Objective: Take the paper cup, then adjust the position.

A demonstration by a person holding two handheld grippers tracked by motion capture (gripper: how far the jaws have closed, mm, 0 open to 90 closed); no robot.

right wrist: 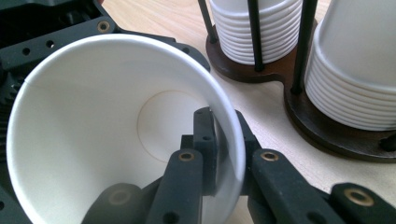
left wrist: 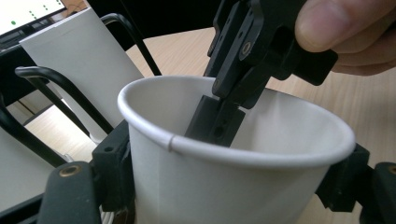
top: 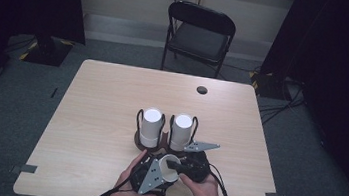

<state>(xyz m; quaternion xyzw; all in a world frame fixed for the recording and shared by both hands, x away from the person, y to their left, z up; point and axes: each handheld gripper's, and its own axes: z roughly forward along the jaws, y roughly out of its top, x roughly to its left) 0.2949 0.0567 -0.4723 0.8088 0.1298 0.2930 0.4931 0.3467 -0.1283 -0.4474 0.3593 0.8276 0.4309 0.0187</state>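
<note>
A single white paper cup [top: 170, 167] is held just above the near edge of the counter [top: 102, 99], right in front of the wooden holder [top: 142, 144] with its two cup stacks [top: 151, 125]. The right hand-held gripper [right wrist: 219, 154] is clamped on the cup's rim wall, one jaw inside and one outside. The left hand-held gripper [left wrist: 229, 186] is set around the cup's body, its pads apparently against the sides. The cup is judged light, thin and easily crushed (the rolled rim is its stiffest part), so gentle pressure low on the body is advised. Open counter lies to either side, while the holder crowds the far side
</note>
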